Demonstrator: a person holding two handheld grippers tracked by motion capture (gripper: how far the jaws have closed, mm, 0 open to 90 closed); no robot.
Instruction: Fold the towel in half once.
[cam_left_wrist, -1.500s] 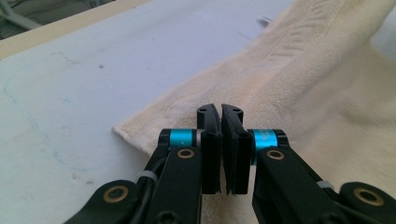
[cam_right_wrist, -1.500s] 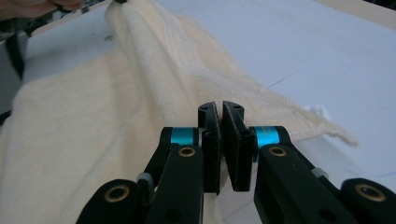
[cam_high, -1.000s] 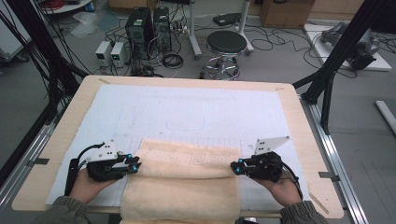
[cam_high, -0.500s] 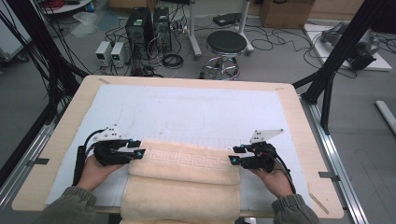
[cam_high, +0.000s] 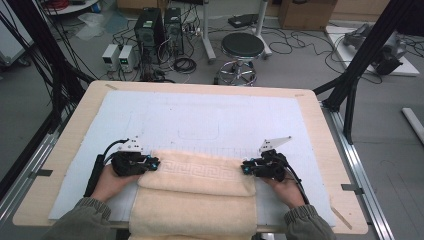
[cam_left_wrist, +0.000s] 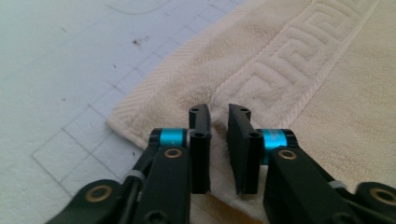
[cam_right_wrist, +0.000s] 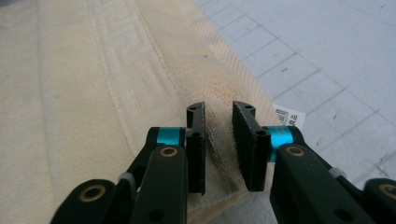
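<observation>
A cream towel (cam_high: 197, 185) with a key-pattern border lies folded at the table's near edge, its front hanging over. My left gripper (cam_high: 152, 163) sits at the towel's far left corner and my right gripper (cam_high: 245, 167) at its far right corner. In the left gripper view the jaws of the left gripper (cam_left_wrist: 219, 112) have just been closing and now pinch a ridge of towel (cam_left_wrist: 303, 70). The right gripper (cam_right_wrist: 218, 109) has also just been closing, with bunched towel (cam_right_wrist: 84, 70) squeezed between its pads beside a white label (cam_right_wrist: 287, 116).
A white gridded mat (cam_high: 210, 115) covers the wooden table (cam_high: 320, 125) beyond the towel. Black frame posts stand at both sides. A stool (cam_high: 242, 47), cables and electronics boxes (cam_high: 120, 56) sit on the floor behind.
Both grippers have moved away from the person, along the towel's sides to its far corners, and a little inward. Their jaws went wider and then closed on the cloth.
</observation>
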